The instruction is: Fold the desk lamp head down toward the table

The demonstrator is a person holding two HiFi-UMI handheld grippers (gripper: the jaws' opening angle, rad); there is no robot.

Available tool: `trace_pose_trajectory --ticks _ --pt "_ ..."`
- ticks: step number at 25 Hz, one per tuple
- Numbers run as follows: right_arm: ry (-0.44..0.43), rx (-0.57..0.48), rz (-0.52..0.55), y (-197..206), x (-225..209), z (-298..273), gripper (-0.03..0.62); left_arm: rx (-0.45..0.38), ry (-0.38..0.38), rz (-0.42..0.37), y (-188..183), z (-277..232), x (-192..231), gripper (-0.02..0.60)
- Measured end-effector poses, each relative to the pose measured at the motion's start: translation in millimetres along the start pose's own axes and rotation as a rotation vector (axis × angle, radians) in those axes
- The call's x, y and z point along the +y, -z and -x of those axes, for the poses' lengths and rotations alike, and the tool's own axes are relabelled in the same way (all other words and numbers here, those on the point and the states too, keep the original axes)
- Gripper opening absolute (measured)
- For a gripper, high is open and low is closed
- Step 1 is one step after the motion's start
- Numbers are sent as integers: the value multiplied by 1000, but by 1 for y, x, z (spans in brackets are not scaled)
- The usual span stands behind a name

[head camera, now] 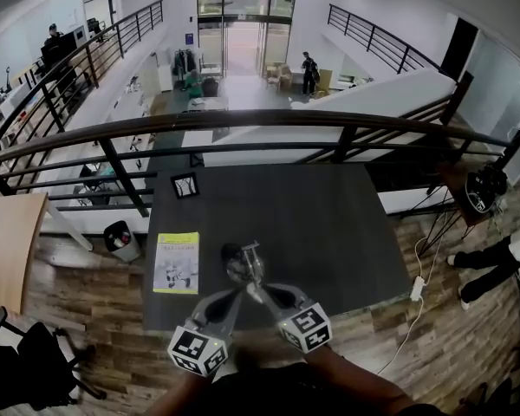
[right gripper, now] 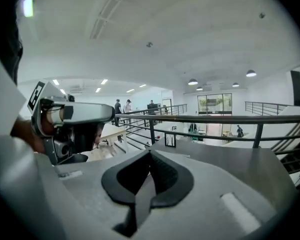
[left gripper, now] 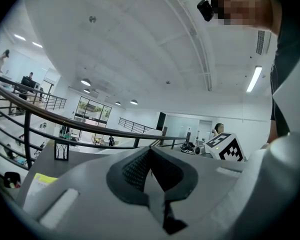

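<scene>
**Both claws pinched shut on nothing, and I can't spot the lamp**

Nobody is working the lamp in this shot. The left claw (left gripper: 150, 156) has its pads pressed together with nothing between them. The right claw (right gripper: 150, 155) is closed right down and empty too. Both are held up close to the person and point out over the railing (head camera: 243, 120) rather than down at the surface (head camera: 347, 232).

From the head view, the two claws meet tip to tip near the surface's front edge. A yellow booklet (head camera: 177, 263) lies just at their 9 o'clock. A small picture frame (head camera: 184, 185) stands in the far corner, around 11 o'clock.

I honestly can't find the desk lamp in any view. There's a dark roundish blob (head camera: 231, 252) right at the claw tips, but I can't tell whether it's lamp or just claw hardware. The rest of the surface, out toward 12 and 2 o'clock, looks bare.

My guess is this is a hands-off moment, not the fold itself. Next up would be:
- drop the claws back toward the surface and find the lamp head
- open one claw wide enough to take the head or arm
- use the other to steady the base
- ease the head down on its hinge without tipping the lamp
</scene>
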State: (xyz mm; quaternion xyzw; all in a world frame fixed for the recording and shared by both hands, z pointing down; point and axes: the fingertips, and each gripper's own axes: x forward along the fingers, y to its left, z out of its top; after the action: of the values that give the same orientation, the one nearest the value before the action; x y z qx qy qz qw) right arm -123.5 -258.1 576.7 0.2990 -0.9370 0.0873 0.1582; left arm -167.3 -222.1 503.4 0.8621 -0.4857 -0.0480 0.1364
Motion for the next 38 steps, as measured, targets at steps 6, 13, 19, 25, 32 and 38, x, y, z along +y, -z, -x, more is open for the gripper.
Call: trace_pose_trajectory --ticks 6,13,19,25,32,38 --pt "-68 -41 3 -7 -3 42 2 -26 -52 -14 2 3 -39 2" --pt "-141 -71 17 9 2 114 2 -40 -105 -8 29 7 -111 2" --pt "-190 -88 23 29 9 172 2 -61 -154 -8 49 19 -167 2" --pt "-228 -107 16 42 19 220 2 -70 -190 -14 63 35 -212 2" --pt "-263 -134 13 41 33 247 2 -77 -224 -29 66 51 -237 2" --pt "-291 -157 18 37 43 256 2 -85 -252 -37 64 60 -244 2"
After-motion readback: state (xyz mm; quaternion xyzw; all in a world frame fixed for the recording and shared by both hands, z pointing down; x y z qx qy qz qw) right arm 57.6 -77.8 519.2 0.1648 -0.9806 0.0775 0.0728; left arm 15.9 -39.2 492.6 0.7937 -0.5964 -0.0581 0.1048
